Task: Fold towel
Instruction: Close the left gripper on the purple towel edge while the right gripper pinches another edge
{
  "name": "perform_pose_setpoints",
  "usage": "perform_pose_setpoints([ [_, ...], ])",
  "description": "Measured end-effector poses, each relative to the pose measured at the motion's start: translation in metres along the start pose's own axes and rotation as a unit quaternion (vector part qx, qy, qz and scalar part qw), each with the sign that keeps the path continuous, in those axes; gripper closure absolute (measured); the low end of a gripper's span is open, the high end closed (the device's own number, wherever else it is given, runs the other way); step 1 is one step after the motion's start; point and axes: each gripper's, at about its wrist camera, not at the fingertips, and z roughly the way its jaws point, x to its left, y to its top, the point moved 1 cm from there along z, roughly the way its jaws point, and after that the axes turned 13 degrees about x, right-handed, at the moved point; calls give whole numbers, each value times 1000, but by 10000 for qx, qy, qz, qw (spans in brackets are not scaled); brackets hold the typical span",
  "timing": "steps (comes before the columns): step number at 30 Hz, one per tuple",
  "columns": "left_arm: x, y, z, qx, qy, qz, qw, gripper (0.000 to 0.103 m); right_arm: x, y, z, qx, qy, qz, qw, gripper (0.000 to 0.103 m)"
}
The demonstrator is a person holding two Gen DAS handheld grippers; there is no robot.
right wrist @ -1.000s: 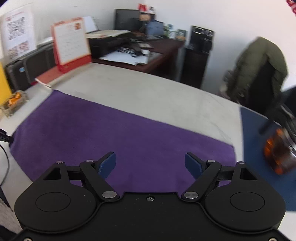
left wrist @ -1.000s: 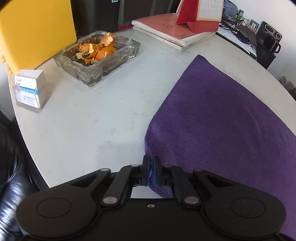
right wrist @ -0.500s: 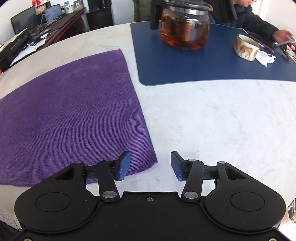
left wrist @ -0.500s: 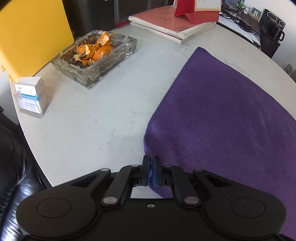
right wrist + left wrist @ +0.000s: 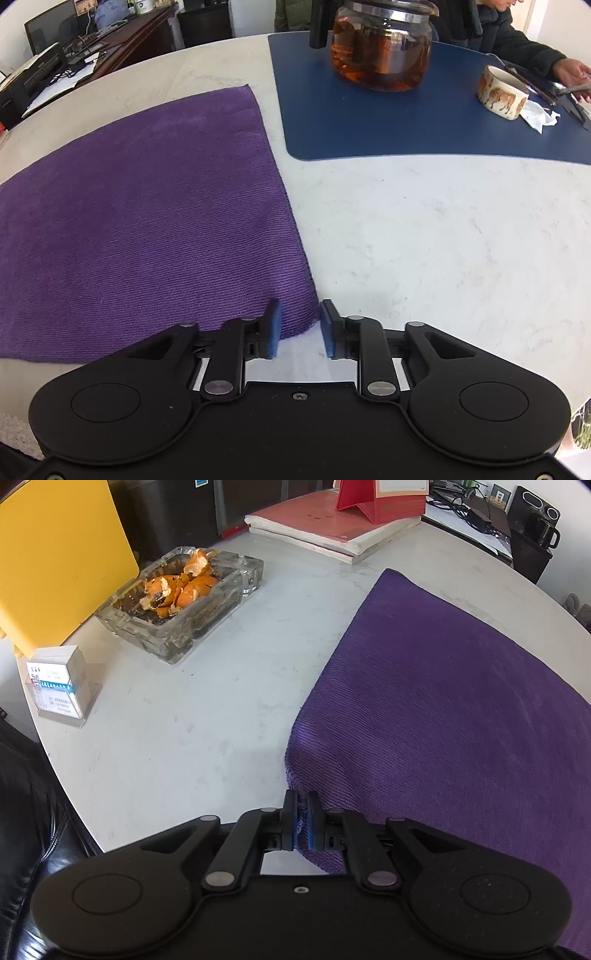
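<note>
The purple towel [image 5: 443,709] lay spread flat on the white table [image 5: 192,716], near a glass ashtray [image 5: 181,602] of orange peel. The left gripper [image 5: 302,821] was clamped tight on the towel's near left corner, lifting it slightly. The right gripper [image 5: 298,326] sat with its jaws parted a little, straddling the near right corner without pinching it, a blue mat [image 5: 369,122] well beyond
</note>
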Motion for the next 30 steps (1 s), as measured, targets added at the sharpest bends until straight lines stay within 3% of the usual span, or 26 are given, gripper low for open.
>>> perform_pose_setpoints([
  [4,2,0,0,-14,-97,36,9999,98,-7,-3,-2,45,169,207,9996,99],
  [8,8,4,-6,2,-453,-46,9990,99,-21,-4,-1,77,635,650,9958,101],
  [12,15,8,-12,19,-808,-128,9966,99,-40,-3,0,115,1339,1273,9827,101],
  [19,16,18,-29,29,-1516,-399,9876,99,-55,4,-12,-126,2117,1748,9615,101],
  [25,12,38,-35,-96,-1848,-475,9816,99,-56,23,-18,-327,2540,1877,9483,101],
  [30,3,63,-34,-229,-2015,-525,9778,99,-54,47,-19,-466,2672,1818,9452,101],
])
